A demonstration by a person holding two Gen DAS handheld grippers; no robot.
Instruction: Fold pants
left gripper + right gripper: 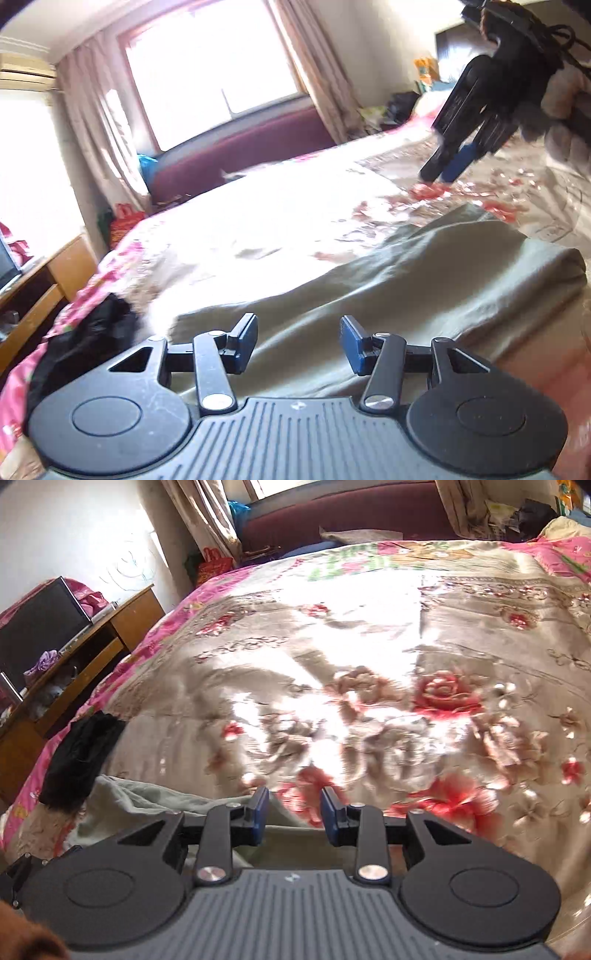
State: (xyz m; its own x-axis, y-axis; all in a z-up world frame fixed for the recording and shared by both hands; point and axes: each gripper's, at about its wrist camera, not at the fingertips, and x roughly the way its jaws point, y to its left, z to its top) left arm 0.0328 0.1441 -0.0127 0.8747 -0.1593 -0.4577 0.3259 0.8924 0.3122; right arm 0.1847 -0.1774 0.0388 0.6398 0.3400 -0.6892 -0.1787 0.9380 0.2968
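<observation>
A wide bed under a plush cream bedspread (369,664) patterned with red and pink roses fills the room, sunlit from a curtained window (207,66) far ahead of the left gripper (299,341). A maroon padded sofa (240,147) runs below the window, and a wooden desk (92,642) stands off to the left. The olive-green, softly creased cotton pants (406,288) lie folded on the bedspread, right under and ahead of the left gripper, whose blue-padded jaws stand about half apart and empty. The right gripper (293,814) hangs over the pants' edge, jaws partly apart, holding nothing. A crumpled black garment (81,753) lies left of it
</observation>
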